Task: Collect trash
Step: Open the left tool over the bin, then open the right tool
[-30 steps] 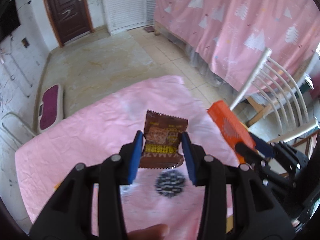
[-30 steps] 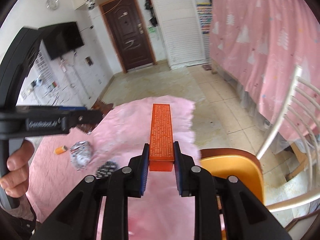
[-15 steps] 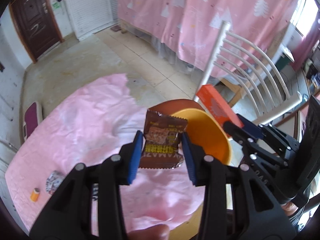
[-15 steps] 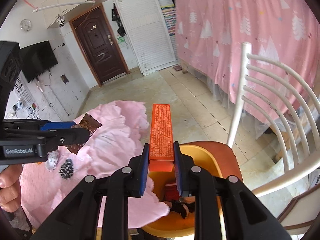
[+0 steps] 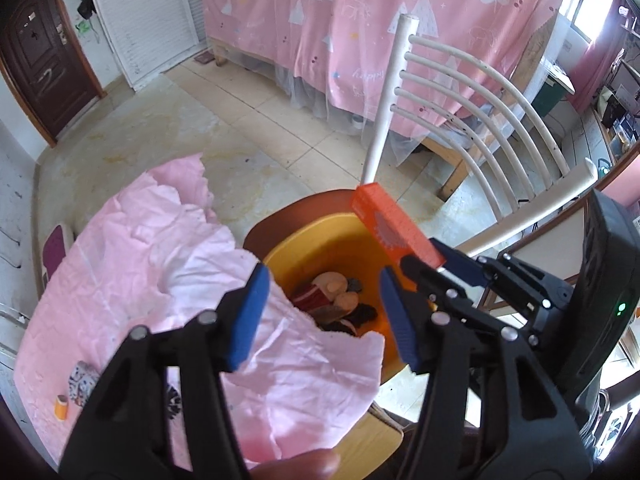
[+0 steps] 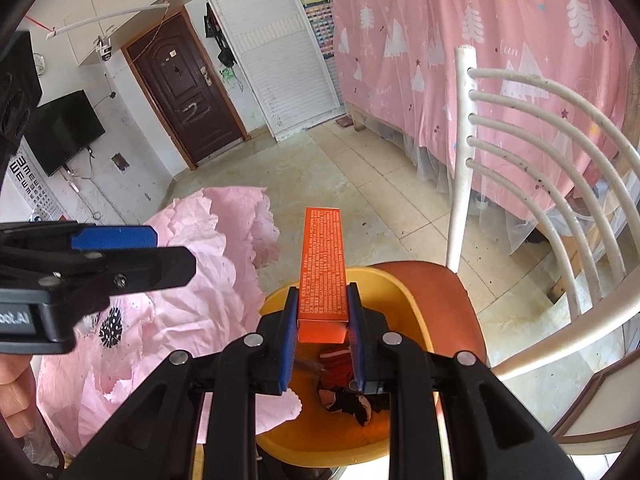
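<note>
The left claw [image 5: 324, 312] hangs above a yellow plastic basin [image 5: 320, 240], its blue pads [image 5: 248, 316] apart with nothing between them; the jaws have just been opening. A little to its right, the right claw [image 6: 322, 332] clamps the near end of a long orange cardboard box [image 6: 323, 264], which juts forward over the same basin [image 6: 408, 304]. Seen from the left wrist, that box [image 5: 394, 226] slants over the basin's far rim. The basin sits on the reddish-brown seat [image 6: 436, 284] of a white metal chair [image 6: 532, 152], pressed against the edge of a bench draped in crumpled pink cloth [image 5: 160, 256]. Inside the basin lies a heap of trash [image 5: 334, 304]: red and brown wrappers and dark scraps, too jumbled to tell apart. On the cloth at lower left rest a crumpled silvery wad [image 5: 82, 376], a small orange cap [image 5: 61, 406] and a black-and-white dotted scrap [image 6: 111, 326]. A fingertip [image 5: 300, 466] shows at the bottom edge of the left-wrist view. Behind the chair hangs a pink curtain printed with white trees [image 6: 480, 40]; a dark brown door [image 6: 188, 92] stands across the tiled floor.
</note>
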`<action>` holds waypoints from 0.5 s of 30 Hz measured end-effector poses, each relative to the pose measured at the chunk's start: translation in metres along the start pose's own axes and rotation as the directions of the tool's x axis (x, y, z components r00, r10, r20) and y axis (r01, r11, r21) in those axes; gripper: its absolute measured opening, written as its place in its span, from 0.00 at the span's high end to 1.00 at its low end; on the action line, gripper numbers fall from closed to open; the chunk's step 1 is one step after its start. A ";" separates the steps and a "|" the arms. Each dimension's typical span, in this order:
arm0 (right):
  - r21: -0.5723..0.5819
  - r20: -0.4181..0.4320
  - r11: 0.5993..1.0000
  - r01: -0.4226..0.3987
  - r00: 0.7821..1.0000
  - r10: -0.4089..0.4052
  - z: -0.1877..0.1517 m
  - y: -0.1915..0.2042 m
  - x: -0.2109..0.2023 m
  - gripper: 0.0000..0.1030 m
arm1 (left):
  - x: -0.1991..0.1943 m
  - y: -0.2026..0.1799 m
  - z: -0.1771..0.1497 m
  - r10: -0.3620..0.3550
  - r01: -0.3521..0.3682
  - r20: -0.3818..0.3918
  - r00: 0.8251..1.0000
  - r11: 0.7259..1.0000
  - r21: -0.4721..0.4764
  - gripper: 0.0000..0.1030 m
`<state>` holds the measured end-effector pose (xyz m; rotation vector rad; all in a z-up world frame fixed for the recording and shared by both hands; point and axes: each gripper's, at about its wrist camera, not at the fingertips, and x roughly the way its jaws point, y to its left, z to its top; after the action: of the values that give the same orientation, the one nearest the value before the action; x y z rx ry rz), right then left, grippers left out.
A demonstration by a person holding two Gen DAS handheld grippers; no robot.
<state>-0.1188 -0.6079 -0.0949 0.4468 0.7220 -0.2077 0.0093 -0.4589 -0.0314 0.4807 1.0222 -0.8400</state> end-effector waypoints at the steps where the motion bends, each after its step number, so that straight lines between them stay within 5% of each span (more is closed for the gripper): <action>1: -0.002 -0.009 1.000 -0.002 1.000 0.002 0.000 0.001 0.003 0.88 | -0.001 0.002 -0.001 -0.002 0.002 0.002 1.000 1.000 -0.002 0.47; 15: -0.071 -0.045 0.997 0.007 0.999 -0.010 0.007 0.043 0.018 0.86 | -0.034 0.063 -0.026 0.029 -0.021 0.070 0.997 0.994 -0.107 0.46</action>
<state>-0.0870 -0.5734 -0.0880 0.3824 0.7732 -0.1797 0.0357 -0.3896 -0.0148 0.3702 0.9877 -0.7713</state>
